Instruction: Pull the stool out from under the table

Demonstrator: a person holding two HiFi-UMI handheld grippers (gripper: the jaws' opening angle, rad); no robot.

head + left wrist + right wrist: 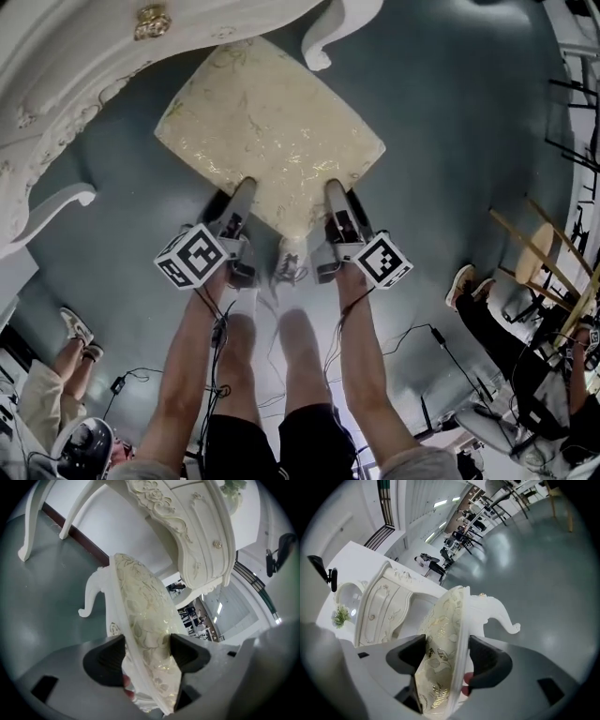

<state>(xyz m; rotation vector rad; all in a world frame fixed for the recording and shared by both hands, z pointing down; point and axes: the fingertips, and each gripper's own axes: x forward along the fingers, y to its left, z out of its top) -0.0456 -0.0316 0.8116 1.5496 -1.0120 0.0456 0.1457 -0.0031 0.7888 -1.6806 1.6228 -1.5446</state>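
We have the left tool (146, 654) and right tool (446, 656) each clamped on the near edge of the stool (267, 131), at frame centre, mostly clear of the desk (56, 56) upper left. We risk slipping off its soft edge, or snagging the desk leg (326, 39).

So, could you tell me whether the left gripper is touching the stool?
Touching. The left gripper view shows both pads of the left gripper clamped on the seat edge of the stool.
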